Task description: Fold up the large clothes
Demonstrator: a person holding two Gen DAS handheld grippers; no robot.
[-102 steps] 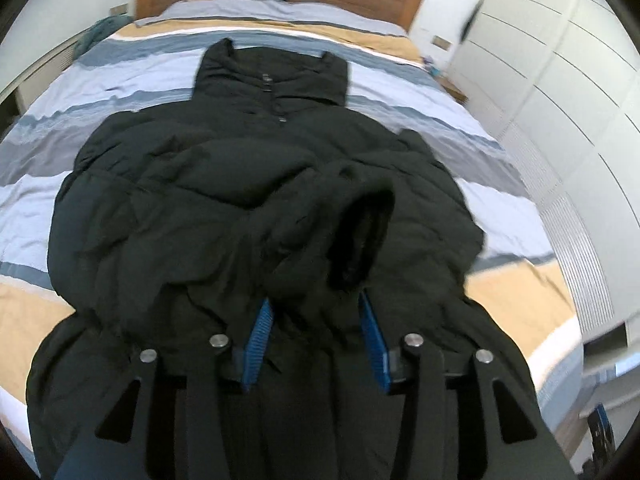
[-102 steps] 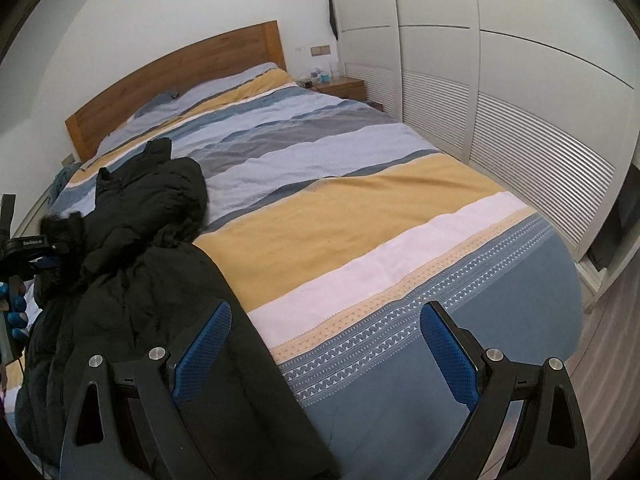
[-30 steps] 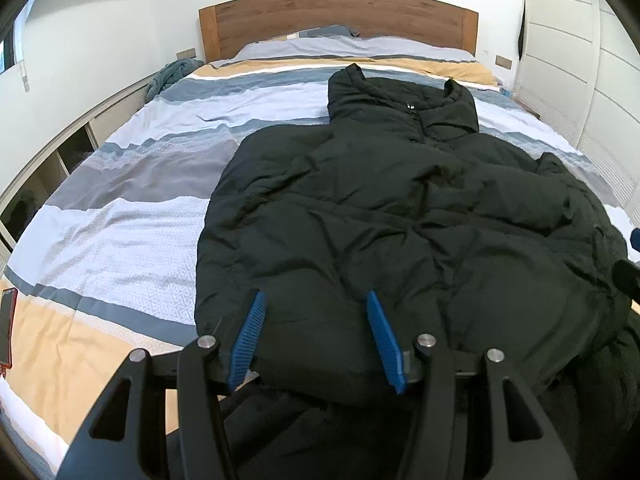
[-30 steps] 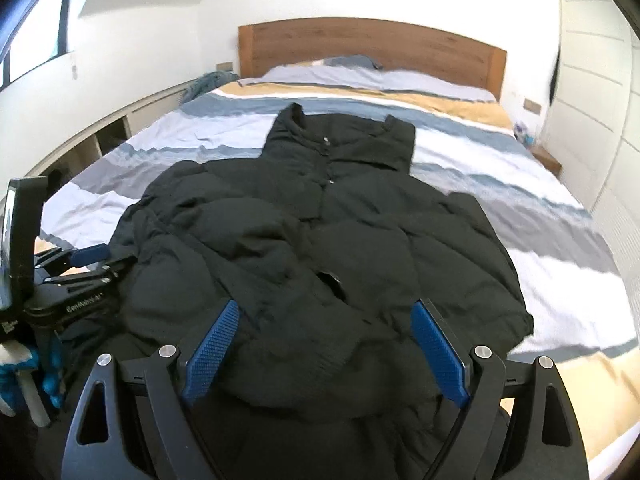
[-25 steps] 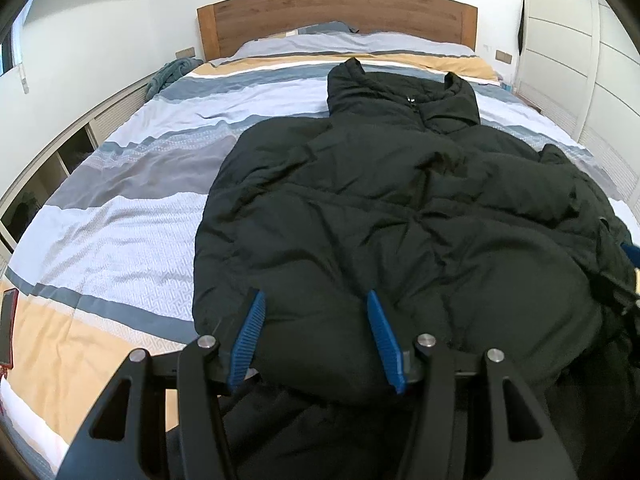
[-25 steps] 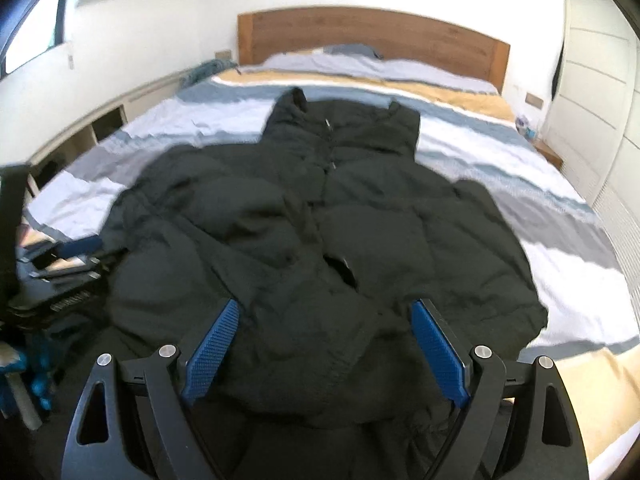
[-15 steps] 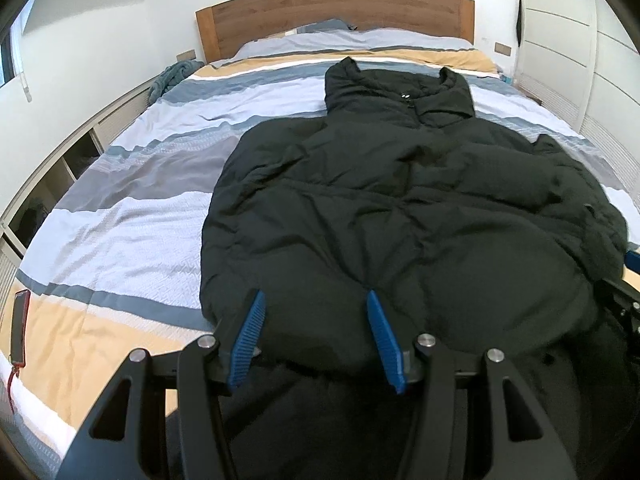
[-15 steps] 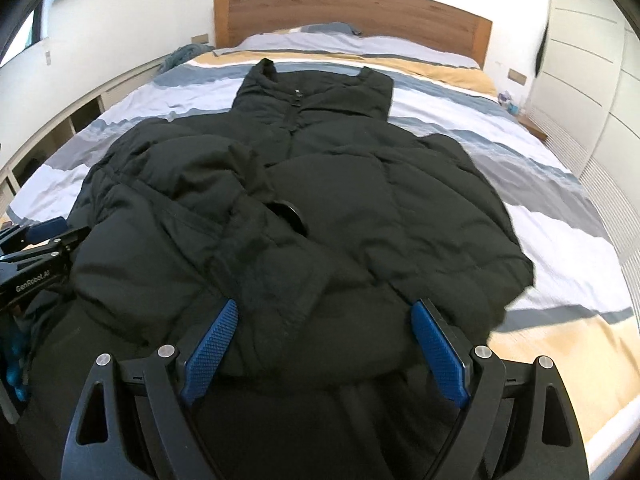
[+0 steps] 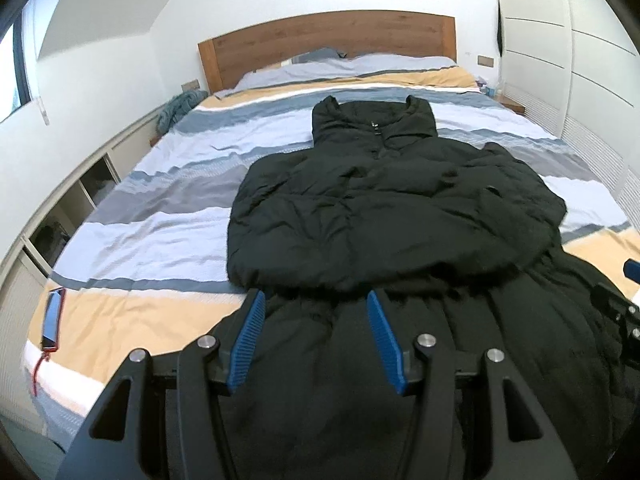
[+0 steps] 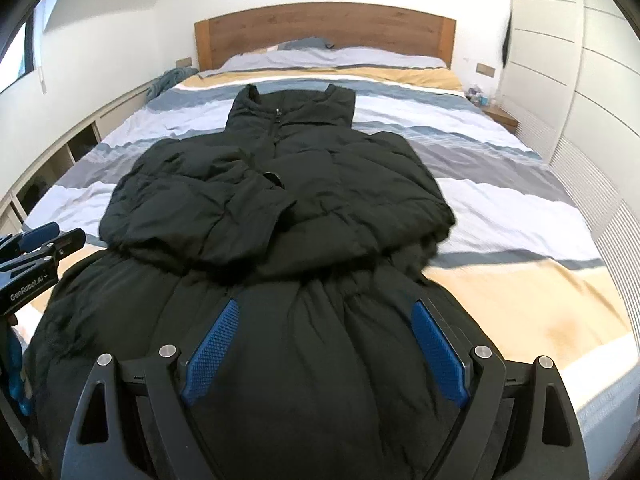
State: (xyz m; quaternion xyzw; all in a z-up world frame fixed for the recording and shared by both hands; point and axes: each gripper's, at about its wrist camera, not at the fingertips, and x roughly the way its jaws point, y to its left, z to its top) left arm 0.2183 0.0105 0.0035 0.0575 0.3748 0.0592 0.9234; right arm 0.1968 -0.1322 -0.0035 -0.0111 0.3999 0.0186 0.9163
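Observation:
A long black puffer coat (image 9: 384,216) lies face up on the striped bed, collar toward the headboard, both sleeves folded across its chest; it also shows in the right wrist view (image 10: 280,208). Its lower skirt hangs toward the foot of the bed under both grippers. My left gripper (image 9: 316,312) is open and empty above the skirt's left part. My right gripper (image 10: 324,320) is open wide and empty above the skirt's right part. Each gripper shows at the edge of the other's view.
The bed (image 9: 160,236) has blue, grey, white and yellow stripes and a wooden headboard (image 9: 328,44). A phone in a red case (image 9: 53,324) lies near the bed's left front corner. White wardrobes (image 10: 580,80) line the right side, shelves (image 9: 64,216) the left.
Both grippers have drawn back toward the foot of the bed and risen, so the coat's gathered waist and skirt now show below them. The coat lies as before.

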